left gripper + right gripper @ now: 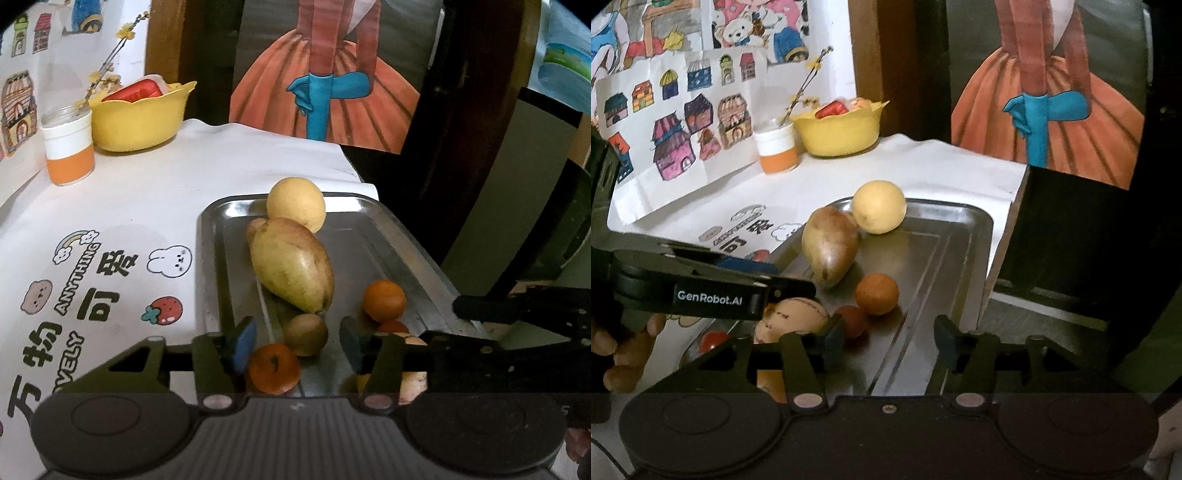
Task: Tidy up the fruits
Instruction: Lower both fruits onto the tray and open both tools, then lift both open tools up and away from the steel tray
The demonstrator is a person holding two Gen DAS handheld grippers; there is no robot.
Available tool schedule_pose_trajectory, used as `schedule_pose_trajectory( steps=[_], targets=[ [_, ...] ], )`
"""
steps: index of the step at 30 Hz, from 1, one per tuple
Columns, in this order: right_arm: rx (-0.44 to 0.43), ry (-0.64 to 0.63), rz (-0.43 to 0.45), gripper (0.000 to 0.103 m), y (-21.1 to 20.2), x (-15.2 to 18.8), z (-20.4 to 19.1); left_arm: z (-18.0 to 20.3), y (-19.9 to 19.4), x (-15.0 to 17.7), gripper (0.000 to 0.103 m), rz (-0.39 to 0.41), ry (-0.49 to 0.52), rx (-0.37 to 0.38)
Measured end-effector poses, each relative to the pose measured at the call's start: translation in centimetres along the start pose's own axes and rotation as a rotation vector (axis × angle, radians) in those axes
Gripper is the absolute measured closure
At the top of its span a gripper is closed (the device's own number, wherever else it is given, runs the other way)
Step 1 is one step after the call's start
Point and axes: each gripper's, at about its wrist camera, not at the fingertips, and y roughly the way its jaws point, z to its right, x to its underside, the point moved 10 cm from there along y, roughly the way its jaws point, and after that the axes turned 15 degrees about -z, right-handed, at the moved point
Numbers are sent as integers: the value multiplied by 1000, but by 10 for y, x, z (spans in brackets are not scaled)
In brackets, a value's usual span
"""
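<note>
The fruits lie together on a metal tray [406,236] at the edge of the tabletop [155,206]: a round yellow fruit [295,208] at the far end touching a big mango [291,264], then an orange [383,300], a kiwi [306,334] and a second orange [273,368] near the cameras.

The left gripper [297,345] is spread apart and holds nothing, with the kiwi between its blue pads. The right gripper [890,341] is also apart and empty, above bare tray.

I think the main risk is rolling. If a pad pushes the kiwi or the near orange, the round fruits can knock each other, and the tray reaches the tabletop's edge.

Only the right wrist view shows a pale brownish fruit [792,317] and a small red one [713,341] under the left gripper, and fingers [617,354] of a hand. Only the left wrist view shows the kiwi.
</note>
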Motion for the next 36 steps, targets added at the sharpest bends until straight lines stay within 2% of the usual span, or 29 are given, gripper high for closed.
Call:
schedule_pose_trajectory(
  steps=[5, 8, 10, 14, 22, 30, 36],
  targets=[
    [30, 17, 41, 33, -6, 1, 1, -7, -4, 0, 39, 13, -33, -13],
    [53, 46, 82, 25, -12, 1, 4, -11, -12, -3, 24, 49, -55, -46],
    [74, 62, 111, 21, -16, 0, 4, -14, -17, -4, 22, 72, -70, -74],
    [105, 88, 148, 17, -22, 2, 4, -21, -25, -6, 17, 104, -109, -82],
    [166, 76, 201, 3, -34, 2, -2, -35, -42, -4, 2, 171, -172, -109],
    [168, 77, 226, 1, -44, 1, -9, -42, -55, 3, 0, 220, -199, -128],
    [160, 72, 217, 1, -43, 2, -14, -45, -60, 10, 0, 227, -201, -155]
  ],
)
